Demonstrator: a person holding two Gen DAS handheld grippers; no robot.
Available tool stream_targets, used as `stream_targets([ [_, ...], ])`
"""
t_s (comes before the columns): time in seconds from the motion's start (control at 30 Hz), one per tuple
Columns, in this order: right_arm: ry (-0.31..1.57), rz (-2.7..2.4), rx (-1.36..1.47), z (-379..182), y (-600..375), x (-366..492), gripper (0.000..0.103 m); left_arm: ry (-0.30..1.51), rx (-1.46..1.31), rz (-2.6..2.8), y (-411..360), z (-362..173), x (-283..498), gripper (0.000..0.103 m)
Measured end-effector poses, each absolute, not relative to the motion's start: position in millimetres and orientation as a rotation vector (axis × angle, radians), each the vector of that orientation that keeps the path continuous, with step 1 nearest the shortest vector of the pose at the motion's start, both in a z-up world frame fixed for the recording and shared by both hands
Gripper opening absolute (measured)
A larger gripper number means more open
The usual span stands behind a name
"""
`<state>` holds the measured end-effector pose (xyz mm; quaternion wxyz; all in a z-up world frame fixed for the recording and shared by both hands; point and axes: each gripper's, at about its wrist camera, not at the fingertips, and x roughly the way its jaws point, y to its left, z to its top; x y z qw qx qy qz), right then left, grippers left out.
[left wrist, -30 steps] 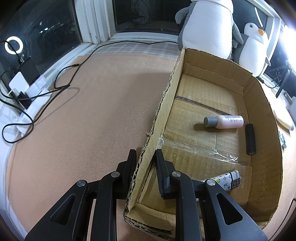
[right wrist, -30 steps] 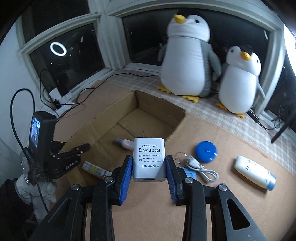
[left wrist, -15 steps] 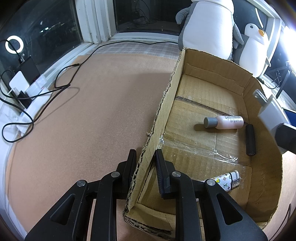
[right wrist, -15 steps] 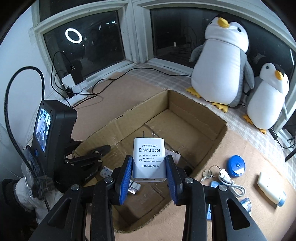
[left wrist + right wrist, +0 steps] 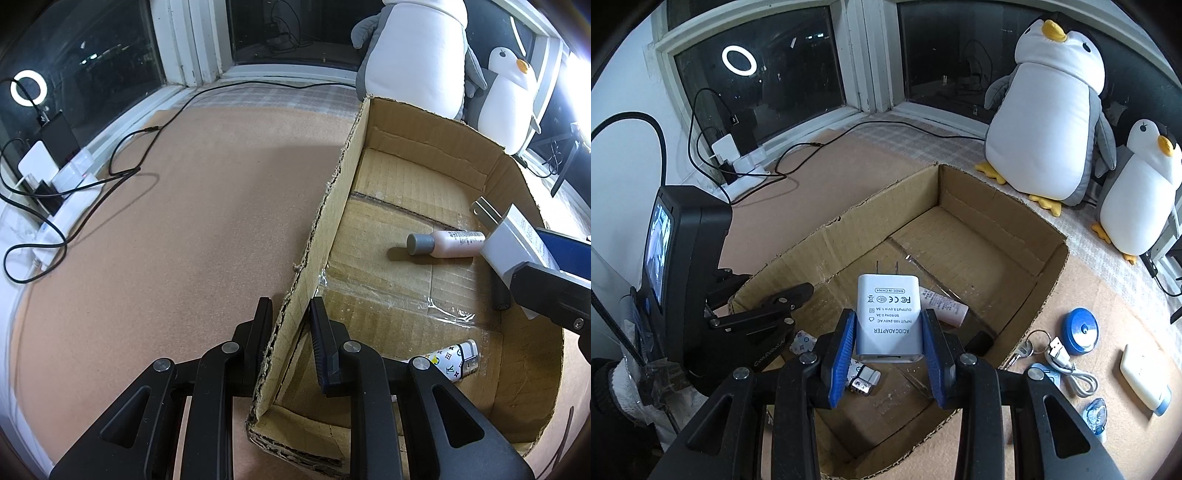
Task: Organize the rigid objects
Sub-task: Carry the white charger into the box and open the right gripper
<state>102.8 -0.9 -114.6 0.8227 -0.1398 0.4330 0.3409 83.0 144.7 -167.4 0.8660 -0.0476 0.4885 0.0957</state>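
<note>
L gripper [image 5: 288, 314] points steeply down, jaws clenched on the near long wall of the cardboard box [image 5: 436, 147], 1 finger outside, 1 inside the wall. In the right wrist view it sits at 9 o'clock [image 5: 764, 306], with its black camera housing [image 5: 683, 266] beside it.

R gripper [image 5: 888, 332] also tilts down, over the box interior, blue pads [image 5: 842, 350] grasping a white AC adapter [image 5: 888, 314] by its 2 flat sides, prongs pointing away toward 12 o'clock. Adapter sits centered btwn the jaws, sticking out past the tips, not touching the box floor. From the left wrist view it enters at 3 o'clock [image 5: 513, 247], hanging above the far wall.

Box: open top, 4 upright walls w/ ragged cut edges; far half of the floor is bare, plenty of room there. Inside: pink bottle w/ grey cap [image 5: 447, 243] lying on its side just under the adapter, a black cylinder [image 5: 500, 295] near the far wall partly hidden by the R gripper, a white patterned lighter [image 5: 458, 360] at the near end.

Outside the box at 3–4 o'clock in the right wrist view: blue round case [image 5: 1080, 330], keys [image 5: 1028, 345], white USB cable [image 5: 1071, 365], white tube w/ blue cap [image 5: 1145, 376]. 2 plush penguins [image 5: 1049, 122] stand at 1–2 o'clock by the window. Black cables [image 5: 122, 173] lie on the brown mat at 9–10 o'clock.
</note>
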Motion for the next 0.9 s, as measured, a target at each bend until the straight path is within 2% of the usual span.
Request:
stream_targets([
  [0.9,0.889,0.707,-0.285,-101,-22,98,0.043,1.022,-0.1,0.202,145,-167,83,0.019],
])
